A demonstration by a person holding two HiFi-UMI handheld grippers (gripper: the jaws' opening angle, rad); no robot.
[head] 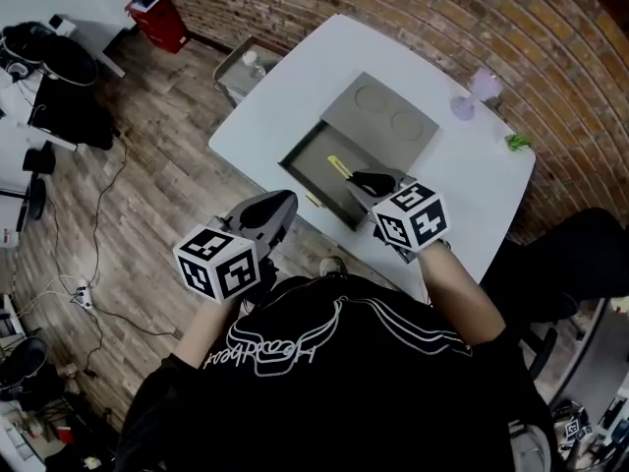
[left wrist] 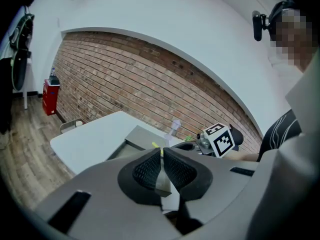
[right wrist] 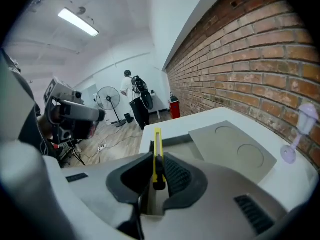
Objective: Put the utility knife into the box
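white table [head: 295, 77] by brick wall [head: 413, 18], open box [head: 313, 160] on it; right gripper [head: 369, 182] clamped on knife [head: 340, 167], held over box, not yet in; left gripper [left wrist: 162, 165] closed, empty; lowering and release seemingly to come.

White table [head: 285, 82]: grey box [head: 316, 173] lying open mid-top, lid [head: 385, 118] flat against box's far side; purple stemmed object [head: 476, 92] and small green item [head: 518, 143] well beyond box.

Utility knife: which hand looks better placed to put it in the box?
Right, probably. The right gripper is shut on the yellow utility knife, already at the open box. The left gripper is shut, empty, and sits short of the box.
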